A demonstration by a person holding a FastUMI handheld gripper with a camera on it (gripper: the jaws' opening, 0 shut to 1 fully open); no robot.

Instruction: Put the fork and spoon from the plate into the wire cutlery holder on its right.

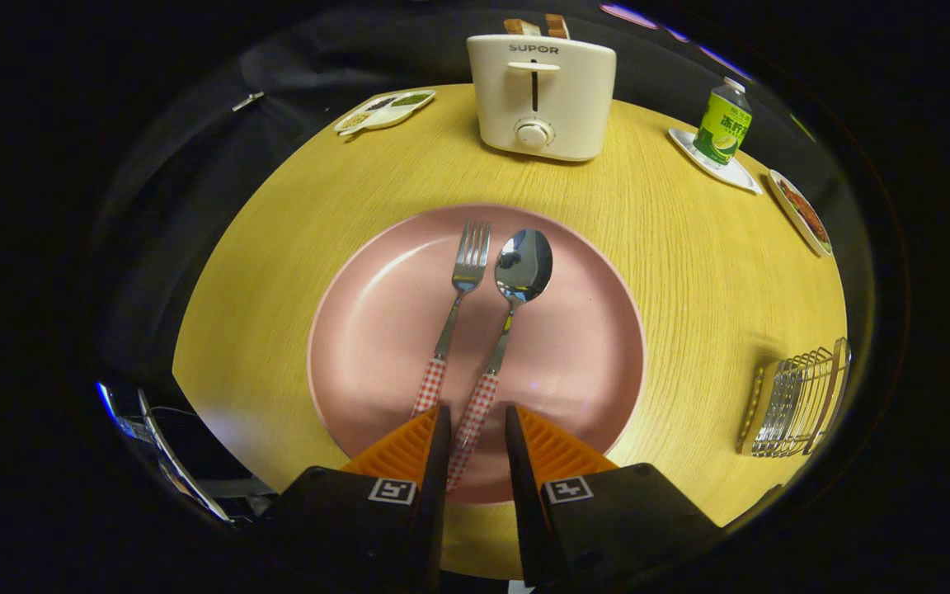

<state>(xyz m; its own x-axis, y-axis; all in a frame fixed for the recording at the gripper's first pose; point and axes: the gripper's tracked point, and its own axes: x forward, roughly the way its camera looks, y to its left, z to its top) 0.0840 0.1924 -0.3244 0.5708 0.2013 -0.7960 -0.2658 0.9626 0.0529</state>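
Seen along my tongs (477, 421), the fingers stand slightly parted over the near rim of the pink plate (376, 330), the spoon (508, 305) handle lying in the gap between them, not visibly pressed; the fork (457, 305) handle ends just beside my left finger. Both lie side by side on the plate. Bare tabletop (689, 272) separates the plate from the wire cutlery holder (797, 400) at the right edge. Beyond: toaster (541, 95), bottle (722, 124) on a small dish.
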